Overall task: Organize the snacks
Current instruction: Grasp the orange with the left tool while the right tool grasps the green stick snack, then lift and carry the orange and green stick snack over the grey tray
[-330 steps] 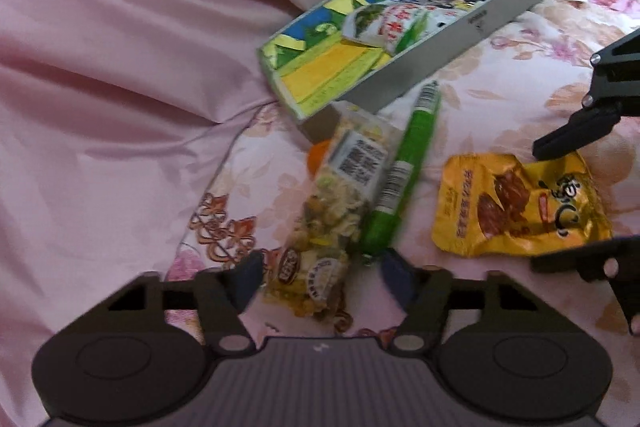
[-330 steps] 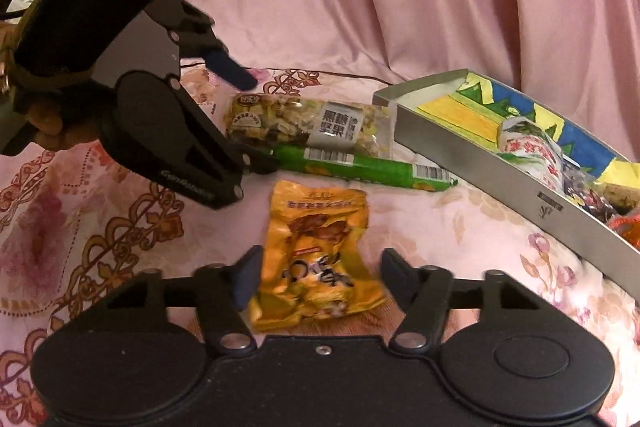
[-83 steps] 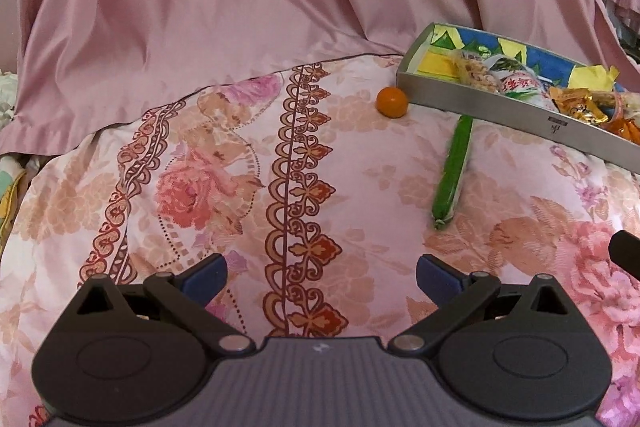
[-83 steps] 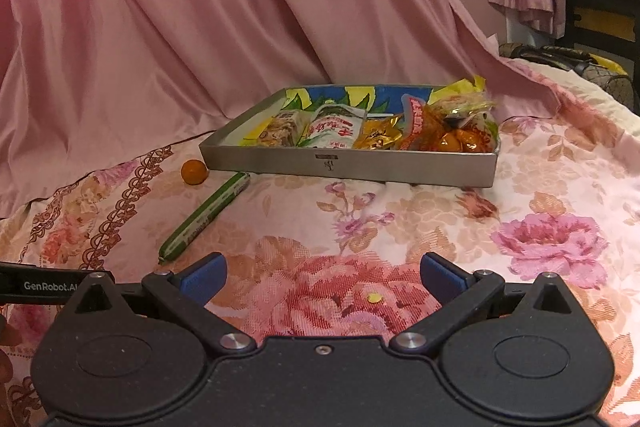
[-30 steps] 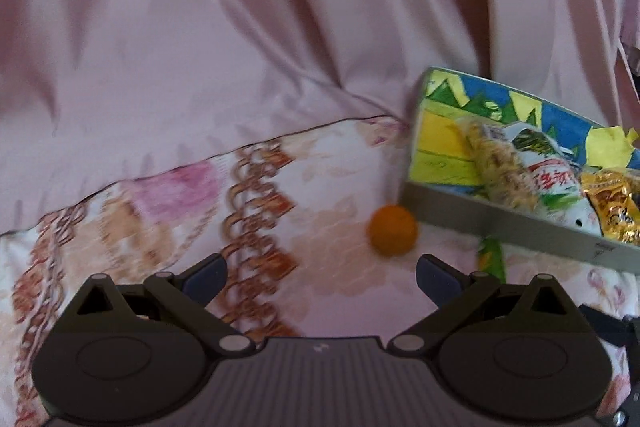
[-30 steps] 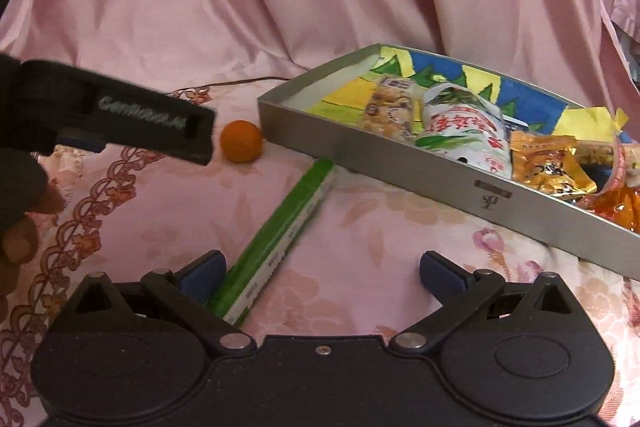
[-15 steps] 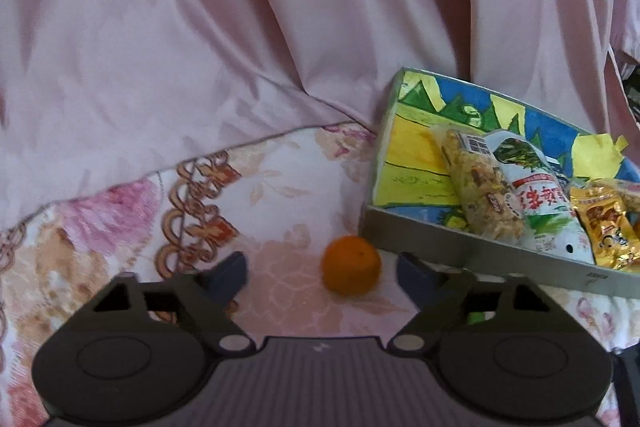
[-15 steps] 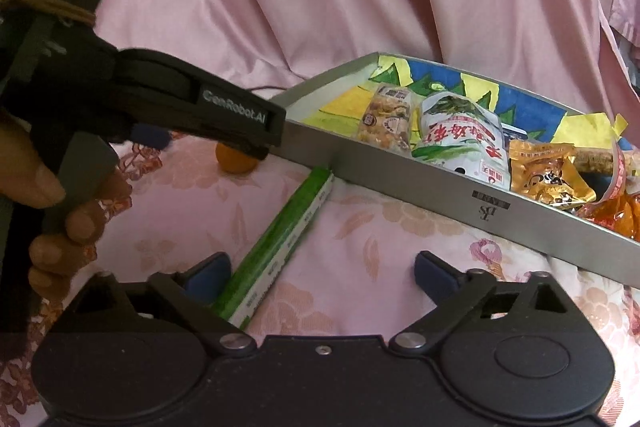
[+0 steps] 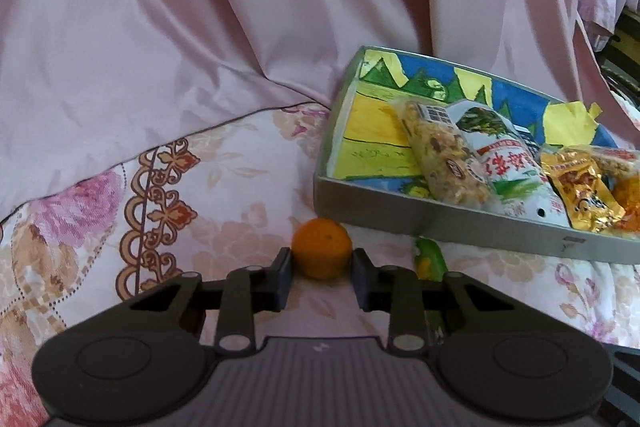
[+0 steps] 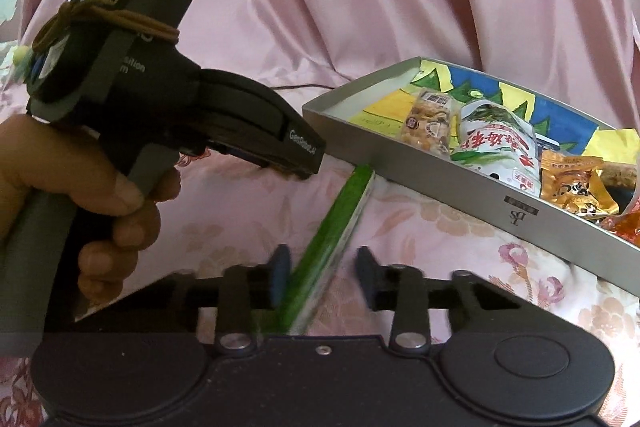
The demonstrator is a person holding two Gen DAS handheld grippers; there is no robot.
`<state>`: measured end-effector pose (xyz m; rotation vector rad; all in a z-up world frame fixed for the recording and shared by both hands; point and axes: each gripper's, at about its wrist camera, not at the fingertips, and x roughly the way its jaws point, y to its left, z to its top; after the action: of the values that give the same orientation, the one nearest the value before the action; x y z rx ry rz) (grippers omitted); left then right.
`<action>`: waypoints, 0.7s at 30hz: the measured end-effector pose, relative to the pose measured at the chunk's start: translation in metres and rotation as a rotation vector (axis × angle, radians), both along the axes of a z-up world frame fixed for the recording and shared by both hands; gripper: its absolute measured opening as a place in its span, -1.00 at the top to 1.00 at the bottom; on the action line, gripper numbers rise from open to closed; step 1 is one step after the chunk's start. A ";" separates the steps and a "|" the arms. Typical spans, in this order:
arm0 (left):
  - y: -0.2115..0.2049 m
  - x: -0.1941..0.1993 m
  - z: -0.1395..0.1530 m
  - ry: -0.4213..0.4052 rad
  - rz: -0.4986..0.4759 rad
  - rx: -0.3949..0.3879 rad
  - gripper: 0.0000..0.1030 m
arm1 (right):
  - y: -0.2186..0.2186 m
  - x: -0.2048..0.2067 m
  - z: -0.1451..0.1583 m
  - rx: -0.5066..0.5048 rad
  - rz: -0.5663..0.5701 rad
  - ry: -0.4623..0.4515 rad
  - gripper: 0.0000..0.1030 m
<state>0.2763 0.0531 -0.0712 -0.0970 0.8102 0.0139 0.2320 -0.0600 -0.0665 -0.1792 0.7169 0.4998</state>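
Note:
A small orange (image 9: 322, 248) lies on the floral bedspread beside the near corner of the grey snack tray (image 9: 452, 227). My left gripper (image 9: 322, 277) has its pads touching both sides of the orange. A long green snack stick (image 10: 334, 241) lies on the bedspread, one end against the tray wall (image 10: 472, 201). My right gripper (image 10: 322, 277) straddles the stick, partly closed, its left pad touching the stick and its right pad clear of it. The tray holds several snack packets (image 10: 494, 147).
The left gripper's body and the hand holding it (image 10: 132, 131) fill the left of the right wrist view. Pink draped fabric (image 9: 240, 7) rises behind the tray. The green stick's end (image 9: 430, 259) lies right of the orange.
Both grippers have narrowed their jaws. The left has closed onto the orange; the right has moved forward over the green stick.

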 end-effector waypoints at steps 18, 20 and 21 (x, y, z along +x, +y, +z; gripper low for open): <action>-0.020 -0.107 0.013 0.023 -0.082 -0.129 0.35 | -0.070 -0.108 0.011 -0.120 0.083 0.022 0.63; -0.024 -0.121 0.014 0.027 -0.107 -0.133 0.35 | -0.075 -0.121 0.012 -0.134 0.091 0.015 0.62; -0.025 -0.126 0.014 0.030 -0.114 -0.134 0.35 | -0.076 -0.125 0.013 -0.140 0.092 0.011 0.62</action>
<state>0.1508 0.0281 -0.0572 -0.1774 0.8453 -0.1469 0.1071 -0.1364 -0.0536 -0.3412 0.7574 0.5386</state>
